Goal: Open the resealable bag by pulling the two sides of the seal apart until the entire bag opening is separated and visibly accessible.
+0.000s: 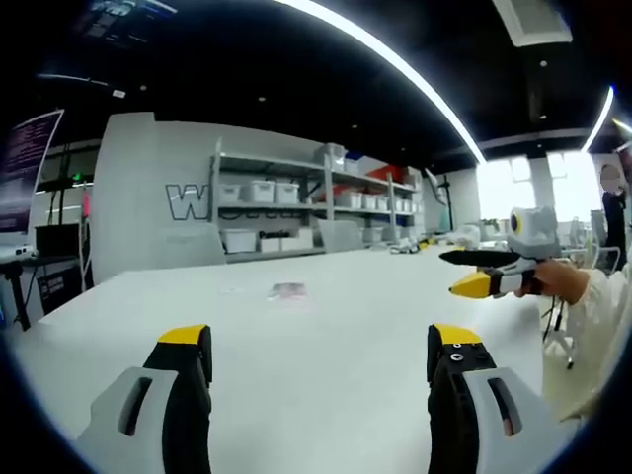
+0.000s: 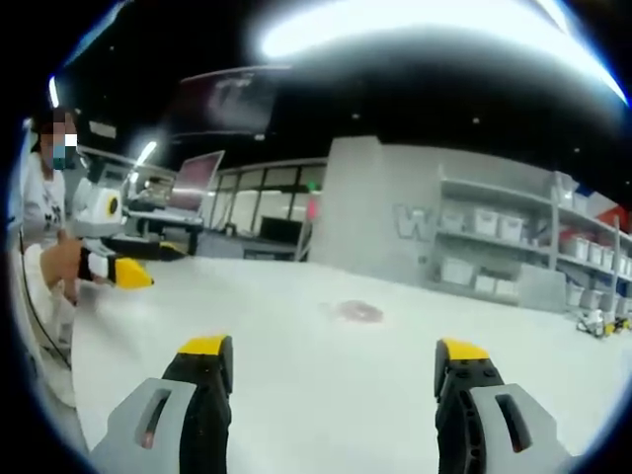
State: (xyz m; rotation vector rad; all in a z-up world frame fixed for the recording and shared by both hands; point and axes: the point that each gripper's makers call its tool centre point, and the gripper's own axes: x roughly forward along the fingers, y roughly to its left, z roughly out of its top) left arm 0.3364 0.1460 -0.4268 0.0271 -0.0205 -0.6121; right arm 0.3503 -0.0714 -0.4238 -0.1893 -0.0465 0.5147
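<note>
Both tongs are hanging with jaws apart and nothing between them: our left gripper [image 1: 321, 346] at the bottom of the left gripper view, our right gripper [image 2: 331, 357] at the bottom of the right gripper view. Beyond them, the small bag [image 1: 287, 290] is lying flat mid-frame on the white table [image 1: 336, 306], well apart. We are judging the approach: come in low from both sides, each pinching one lip of the seal.

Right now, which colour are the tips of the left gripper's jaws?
Yellow, on black jaws; the left gripper shows best in the left gripper view.
</note>
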